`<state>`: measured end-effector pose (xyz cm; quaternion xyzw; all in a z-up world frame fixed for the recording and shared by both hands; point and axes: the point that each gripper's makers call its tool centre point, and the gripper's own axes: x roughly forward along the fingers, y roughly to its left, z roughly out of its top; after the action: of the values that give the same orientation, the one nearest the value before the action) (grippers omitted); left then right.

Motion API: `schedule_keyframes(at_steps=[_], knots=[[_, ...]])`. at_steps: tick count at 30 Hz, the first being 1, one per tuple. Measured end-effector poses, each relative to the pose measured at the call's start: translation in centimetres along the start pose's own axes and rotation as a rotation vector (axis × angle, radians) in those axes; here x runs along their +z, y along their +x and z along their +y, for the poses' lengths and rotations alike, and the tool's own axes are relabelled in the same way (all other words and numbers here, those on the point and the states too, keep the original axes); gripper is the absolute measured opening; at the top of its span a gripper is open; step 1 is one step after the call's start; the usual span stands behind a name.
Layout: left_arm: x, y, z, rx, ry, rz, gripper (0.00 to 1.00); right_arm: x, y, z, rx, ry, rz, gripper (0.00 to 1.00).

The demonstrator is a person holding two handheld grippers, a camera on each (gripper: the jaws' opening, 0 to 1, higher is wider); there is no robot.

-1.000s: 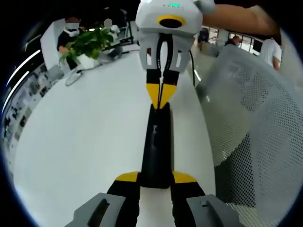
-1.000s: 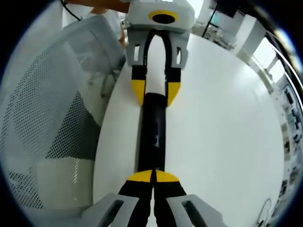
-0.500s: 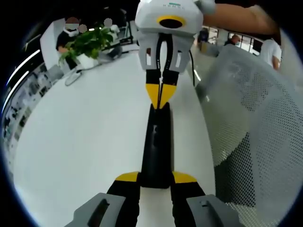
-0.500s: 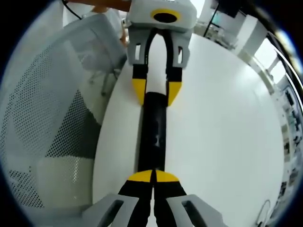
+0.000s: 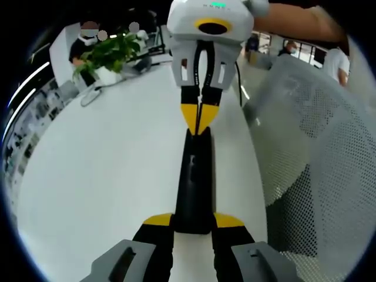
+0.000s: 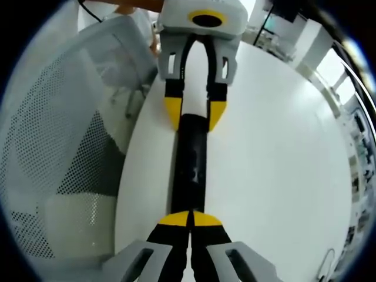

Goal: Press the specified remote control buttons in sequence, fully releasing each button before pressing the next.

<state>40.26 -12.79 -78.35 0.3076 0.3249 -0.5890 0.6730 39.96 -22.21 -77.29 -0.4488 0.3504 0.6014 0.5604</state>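
black remote control (image 5: pixel 195 182) lying lengthwise between left gripper (image 5: pixel 194 221), right gripper (image 6: pixel 189 218)

Both grippers facing each other, tip to tip

Left gripper (image 5: pixel 194 221) has its jaws spread wide; right gripper (image 6: pixel 189 220) has its jaws pinched together.

White round table (image 5: pixel 106 170); grey mesh chair (image 5: pixel 317 153) beside; potted plant (image 5: pixel 108 53) at far edge.
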Motion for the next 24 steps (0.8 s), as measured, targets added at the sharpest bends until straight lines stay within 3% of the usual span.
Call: schedule_keyframes(at_steps=[24], knots=[[-0.04,-0.04,0.02,0.002,-0.001,-0.002,0.23,0.58,-0.50,-0.13,-0.023,0.009,-0.030,0.00]])
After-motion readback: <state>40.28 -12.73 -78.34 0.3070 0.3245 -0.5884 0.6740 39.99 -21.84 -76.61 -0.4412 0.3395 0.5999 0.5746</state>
